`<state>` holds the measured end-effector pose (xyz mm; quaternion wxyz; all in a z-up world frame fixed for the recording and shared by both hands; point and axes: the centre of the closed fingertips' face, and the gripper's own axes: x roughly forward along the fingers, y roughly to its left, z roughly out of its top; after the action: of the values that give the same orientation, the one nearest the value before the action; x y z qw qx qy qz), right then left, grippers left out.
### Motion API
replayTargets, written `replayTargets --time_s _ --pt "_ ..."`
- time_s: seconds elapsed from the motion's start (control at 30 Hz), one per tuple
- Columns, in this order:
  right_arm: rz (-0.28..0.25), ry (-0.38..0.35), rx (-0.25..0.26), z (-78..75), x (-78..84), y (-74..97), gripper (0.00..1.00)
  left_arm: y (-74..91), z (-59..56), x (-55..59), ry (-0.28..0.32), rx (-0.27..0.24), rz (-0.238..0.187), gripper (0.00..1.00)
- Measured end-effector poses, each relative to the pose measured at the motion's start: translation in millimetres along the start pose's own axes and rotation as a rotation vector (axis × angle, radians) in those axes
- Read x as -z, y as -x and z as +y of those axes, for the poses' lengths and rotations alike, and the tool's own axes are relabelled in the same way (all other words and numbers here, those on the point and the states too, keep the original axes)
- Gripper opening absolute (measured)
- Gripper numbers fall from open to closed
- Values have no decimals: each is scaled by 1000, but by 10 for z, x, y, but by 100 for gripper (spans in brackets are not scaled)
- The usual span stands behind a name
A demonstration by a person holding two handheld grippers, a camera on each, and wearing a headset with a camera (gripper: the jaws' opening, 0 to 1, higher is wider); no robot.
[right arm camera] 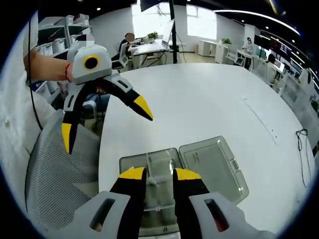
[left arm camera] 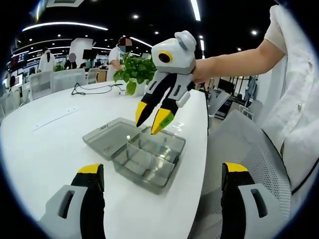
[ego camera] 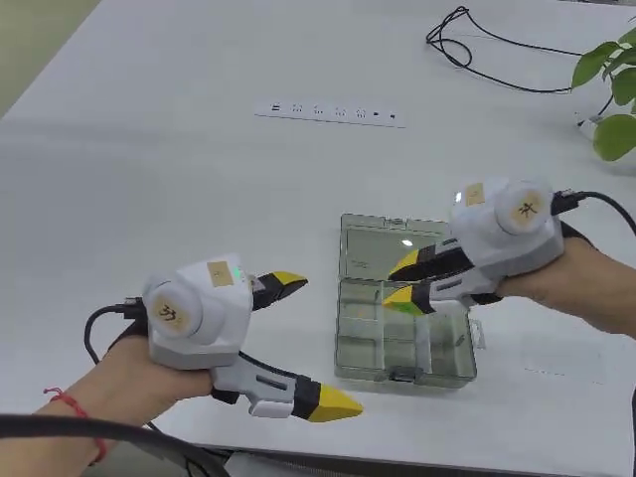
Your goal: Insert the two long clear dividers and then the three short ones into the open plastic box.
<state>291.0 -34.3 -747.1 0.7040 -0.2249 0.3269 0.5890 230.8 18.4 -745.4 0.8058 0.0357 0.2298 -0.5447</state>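
your left gripper (ego camera: 311, 343): jaws wide, beside open plastic box (ego camera: 344, 343) | your right gripper (ego camera: 402, 280): jaws narrow over box, clear divider (right arm camera: 151, 175) between them, can't tell if gripped

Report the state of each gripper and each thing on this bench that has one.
left gripper: open, jaws spread wide, holding nothing.
right gripper: jaws narrowed on a clear divider, above the box.
clear divider: upright between the right jaws, lower end in the box.
plastic box: open, with some dividers already in.
lid: folded back flat on the table.
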Motion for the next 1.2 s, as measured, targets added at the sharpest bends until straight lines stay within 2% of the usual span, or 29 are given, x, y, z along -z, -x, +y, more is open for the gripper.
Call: replayTargets --time_s 0.13,0.27,0.47,0.57,0.63,0.87,0.9,1.0,1.2 --pt "4 -13 28 -68 134 181 27 7 -4 -7 0 -2 -2 100" --pt "22 -23 49 -74 287 337 31 12 1 -20 -3 -4 -1 100" --pt "83 -51 75 -137 704 563 36 16 4 -56 -9 -6 -4 100" --pt "120 -54 77 -121 881 636 39 15 2 -57 -9 -5 -2 100" --pt "143 -57 75 -155 1054 697 41 15 0 -55 -10 -2 1 100" --pt "265 -17 55 -88 1437 750 45 10 12 -50 -7 -1 6 100" --pt "282 -9 51 -111 1542 772 46 10 13 -50 -7 -1 6 100" --pt "316 7 49 -177 1724 769 46 12 14 -48 -8 -2 9 100" --pt "420 83 50 -218 1918 739 45 17 28 -41 -6 -6 12 100"
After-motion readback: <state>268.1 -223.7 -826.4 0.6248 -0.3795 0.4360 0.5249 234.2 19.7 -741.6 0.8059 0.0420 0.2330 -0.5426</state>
